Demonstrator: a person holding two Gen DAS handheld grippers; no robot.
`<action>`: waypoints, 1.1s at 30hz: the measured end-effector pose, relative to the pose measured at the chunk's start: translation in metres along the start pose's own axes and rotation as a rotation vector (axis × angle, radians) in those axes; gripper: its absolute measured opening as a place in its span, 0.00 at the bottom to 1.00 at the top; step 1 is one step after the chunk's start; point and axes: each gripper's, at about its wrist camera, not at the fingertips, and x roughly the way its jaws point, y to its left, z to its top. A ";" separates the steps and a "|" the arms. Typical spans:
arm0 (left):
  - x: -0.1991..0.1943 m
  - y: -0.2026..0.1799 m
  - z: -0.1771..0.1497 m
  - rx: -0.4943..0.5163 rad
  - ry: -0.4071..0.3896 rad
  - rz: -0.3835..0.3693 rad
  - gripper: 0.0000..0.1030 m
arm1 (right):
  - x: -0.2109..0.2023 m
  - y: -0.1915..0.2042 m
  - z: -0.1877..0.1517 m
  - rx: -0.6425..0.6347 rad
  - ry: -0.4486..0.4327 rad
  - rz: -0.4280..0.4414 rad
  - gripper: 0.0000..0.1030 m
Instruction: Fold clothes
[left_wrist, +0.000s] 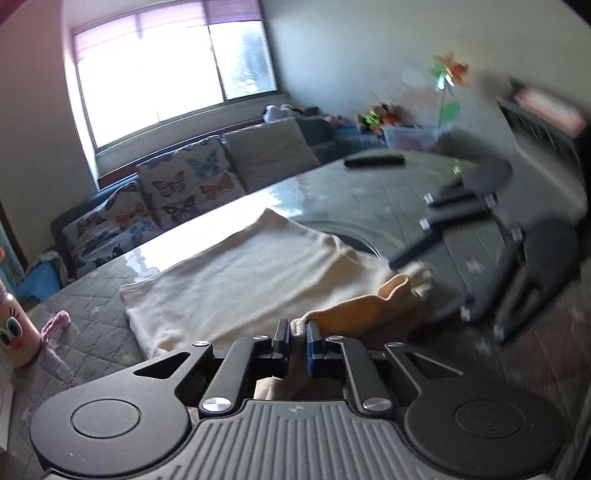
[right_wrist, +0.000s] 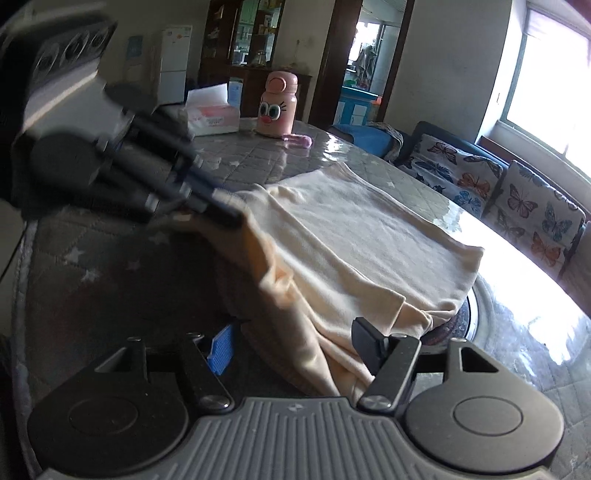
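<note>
1 cream garment (left_wrist: 236, 273) lay on the table (left_wrist: 369, 199); the left gripper (left_wrist: 297, 338) clenched its edge, while the right gripper (right_wrist: 295, 343) had its fingers spread apart.

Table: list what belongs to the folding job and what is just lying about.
Part of the job:
cream garment
left gripper, shut on the garment's edge
right gripper, open around a hanging fold

Lying about:
pink cartoon bottle
tissue box
remote control
pink hair clip

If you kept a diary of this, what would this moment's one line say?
left gripper: shut on cream garment edge | right gripper: open, fabric between its fingers | garment partly lifted off table
</note>
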 end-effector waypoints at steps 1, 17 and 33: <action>0.001 0.001 0.001 -0.005 0.001 0.000 0.09 | 0.002 0.000 0.000 -0.002 -0.001 -0.005 0.66; -0.009 -0.009 -0.035 0.033 0.080 0.045 0.49 | 0.021 -0.032 0.017 0.190 -0.014 0.058 0.12; -0.011 0.003 -0.035 0.092 0.087 0.077 0.06 | 0.009 -0.031 0.022 0.257 -0.068 0.048 0.09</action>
